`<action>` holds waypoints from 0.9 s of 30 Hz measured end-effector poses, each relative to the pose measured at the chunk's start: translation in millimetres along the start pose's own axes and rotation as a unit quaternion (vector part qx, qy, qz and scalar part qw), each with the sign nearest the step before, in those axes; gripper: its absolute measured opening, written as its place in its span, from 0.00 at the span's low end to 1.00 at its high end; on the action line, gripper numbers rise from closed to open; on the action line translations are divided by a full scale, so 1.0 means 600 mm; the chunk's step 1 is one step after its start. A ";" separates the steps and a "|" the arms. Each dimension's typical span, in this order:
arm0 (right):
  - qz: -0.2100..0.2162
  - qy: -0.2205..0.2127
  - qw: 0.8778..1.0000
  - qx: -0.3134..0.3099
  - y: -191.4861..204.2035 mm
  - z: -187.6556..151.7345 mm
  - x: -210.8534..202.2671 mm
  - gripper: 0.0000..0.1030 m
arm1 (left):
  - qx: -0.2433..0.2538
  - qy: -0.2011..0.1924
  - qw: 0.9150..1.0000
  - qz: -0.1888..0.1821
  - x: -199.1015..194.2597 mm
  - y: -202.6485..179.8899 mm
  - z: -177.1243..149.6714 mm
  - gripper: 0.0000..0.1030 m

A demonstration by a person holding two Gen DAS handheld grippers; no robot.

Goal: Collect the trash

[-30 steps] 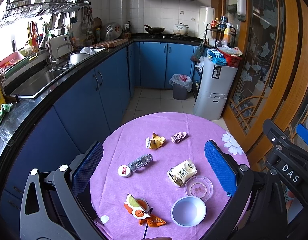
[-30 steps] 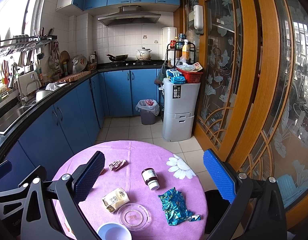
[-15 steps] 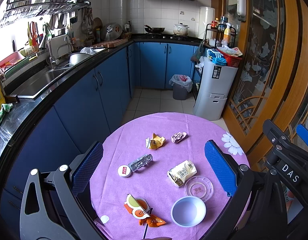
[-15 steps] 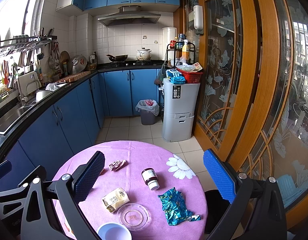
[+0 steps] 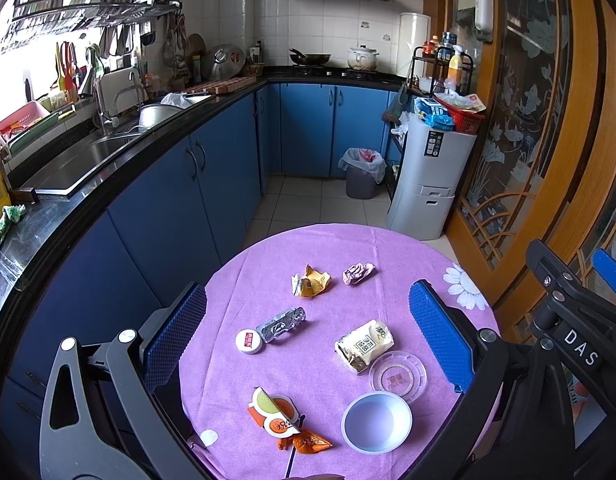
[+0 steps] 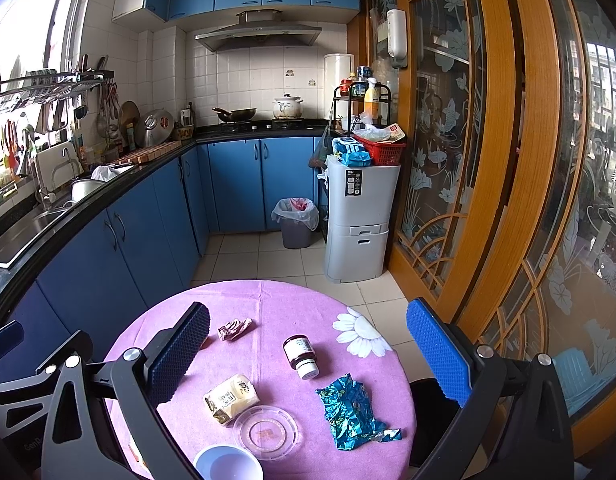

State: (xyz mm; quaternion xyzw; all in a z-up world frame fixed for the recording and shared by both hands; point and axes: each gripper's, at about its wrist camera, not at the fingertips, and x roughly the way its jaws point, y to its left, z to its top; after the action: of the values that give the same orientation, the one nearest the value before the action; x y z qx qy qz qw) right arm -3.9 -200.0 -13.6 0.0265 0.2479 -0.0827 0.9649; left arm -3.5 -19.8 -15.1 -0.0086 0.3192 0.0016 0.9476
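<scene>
Both claws hover wide apart and empty above the round table (image 5: 268,248) with its purple cloth. Between the left claw (image 5: 308,340) fingers lie a crumpled yellow wrapper (image 5: 311,281), a pink wrapper (image 5: 358,273), a foil blister pack (image 5: 281,324) touching a small white cap (image 5: 249,341), and a cream snack packet (image 5: 363,344) beside a clear lid (image 5: 397,376). Nearer sit a white bowl (image 5: 376,422) and orange wrappers (image 5: 276,412). Below the right claw (image 6: 308,360) lie a small jar (image 6: 301,356) on its side and crumpled blue foil (image 6: 350,410). A lined trash bin (image 6: 295,222) stands on the far floor.

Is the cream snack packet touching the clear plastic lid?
Touching. In the left wrist view the cream snack packet overlaps the clear plastic lid's rim, with no cloth between.
</scene>
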 end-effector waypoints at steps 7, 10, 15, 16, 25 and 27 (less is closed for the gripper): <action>0.000 0.001 1.000 0.001 0.000 0.000 -0.001 0.94 | -0.001 0.003 1.000 -0.002 0.002 0.006 0.001 0.97; 0.001 0.002 1.000 0.001 0.000 -0.001 0.000 0.93 | -0.002 0.003 1.000 -0.002 0.004 0.005 -0.002 0.97; 0.000 0.007 1.000 0.000 -0.003 -0.013 0.008 0.93 | -0.005 0.016 1.000 -0.003 0.017 0.016 -0.003 0.97; 0.001 0.017 1.000 0.000 -0.005 -0.017 0.021 0.93 | -0.007 0.025 1.000 -0.005 0.024 0.018 -0.005 0.97; 0.026 0.151 0.988 -0.011 -0.011 -0.118 0.109 0.94 | -0.007 0.187 0.982 -0.027 0.134 0.051 -0.076 0.97; 0.038 0.197 0.979 -0.023 -0.004 -0.156 0.129 0.94 | -0.007 0.232 0.972 -0.027 0.160 0.067 -0.113 0.97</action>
State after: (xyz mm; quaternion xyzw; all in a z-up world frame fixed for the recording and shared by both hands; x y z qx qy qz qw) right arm 18.4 -205.0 -132.9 0.0294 0.4341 -0.0338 0.8998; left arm 31.7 19.2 -128.0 -0.0244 0.5300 -0.0237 0.8473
